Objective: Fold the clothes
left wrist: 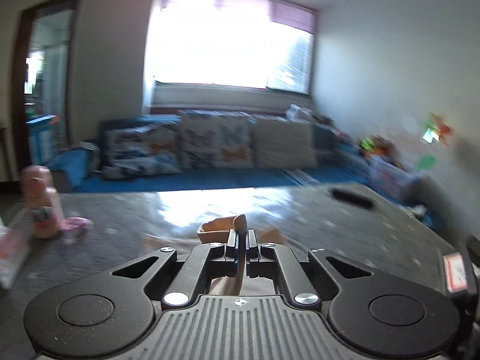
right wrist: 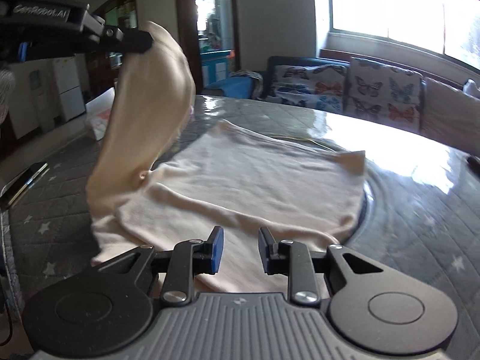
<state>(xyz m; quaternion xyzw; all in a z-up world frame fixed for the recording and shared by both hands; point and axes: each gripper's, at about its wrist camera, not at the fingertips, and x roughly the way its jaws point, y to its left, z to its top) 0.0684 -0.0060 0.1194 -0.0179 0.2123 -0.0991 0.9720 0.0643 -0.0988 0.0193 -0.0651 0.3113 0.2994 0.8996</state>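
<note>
A cream garment (right wrist: 258, 180) lies spread on the grey quilted table (right wrist: 420, 216). My left gripper (left wrist: 242, 241) is shut on one part of it, a sleeve or corner (left wrist: 223, 228). In the right wrist view the left gripper (right wrist: 141, 40) holds that cloth (right wrist: 150, 105) lifted high above the table at the left. My right gripper (right wrist: 238, 252) is open and empty, low over the garment's near edge.
A phone (right wrist: 22, 184) lies at the table's left edge. A pink bottle (left wrist: 42, 201) and pink packets stand on the left of the table. A dark remote (left wrist: 352, 196) lies at the far right. A sofa with butterfly cushions (right wrist: 360, 90) is behind the table.
</note>
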